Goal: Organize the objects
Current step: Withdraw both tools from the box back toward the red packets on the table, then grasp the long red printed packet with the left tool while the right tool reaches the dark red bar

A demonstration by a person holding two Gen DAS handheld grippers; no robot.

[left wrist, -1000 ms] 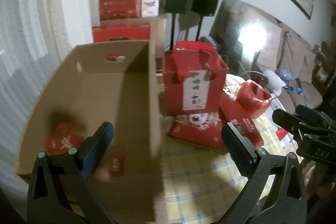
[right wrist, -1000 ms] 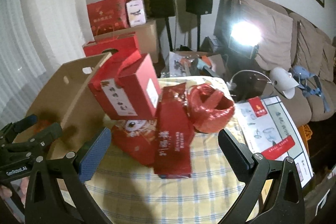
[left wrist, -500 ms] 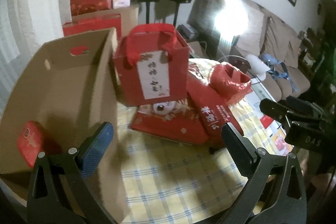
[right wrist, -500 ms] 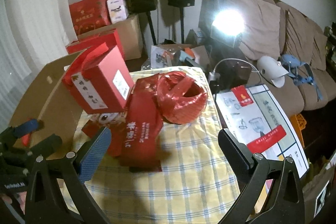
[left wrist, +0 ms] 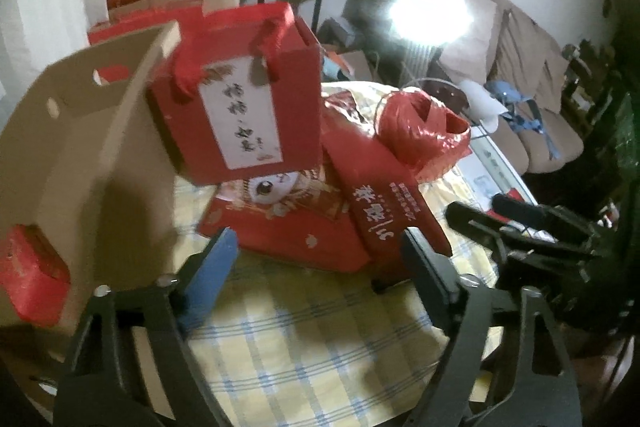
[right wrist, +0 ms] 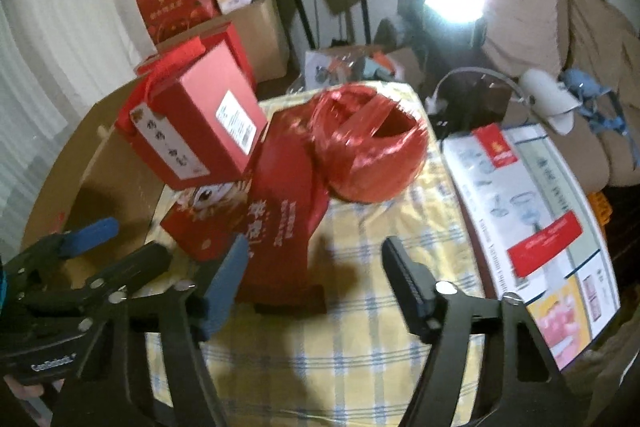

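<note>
While its jaws are closing with nothing between them, the left claw [left wrist: 316, 259] hovers over the yellow checked cloth of the worktop [left wrist: 320, 347], its tips just short of the flat red gift box [left wrist: 288, 227]. Beyond that box stands the red gift bag with the white label [left wrist: 240, 115], and to the right of it the long red box [left wrist: 392, 203] leans across the pile, with the crumpled red plastic bag [left wrist: 424, 131] behind. Left of this claw is the open cardboard carton [left wrist: 80, 147]; only this view looks into it and shows a small red packet [left wrist: 32, 275] lying inside.

The right claw [right wrist: 316, 271] is likewise partly open and closing on nothing, its blue-padded finger just beside the lower end of the long red box [right wrist: 280, 227]. From here the gift bag [right wrist: 196, 135] shows its barcoded side, and the plastic bag's [right wrist: 368, 151] open mouth is visible. Only this view shows the printed appliance carton [right wrist: 532, 219] to the right of the worktop, and the left claw [right wrist: 116, 239] at lower left, beside the cardboard carton's [right wrist: 104, 163] wall.
</note>
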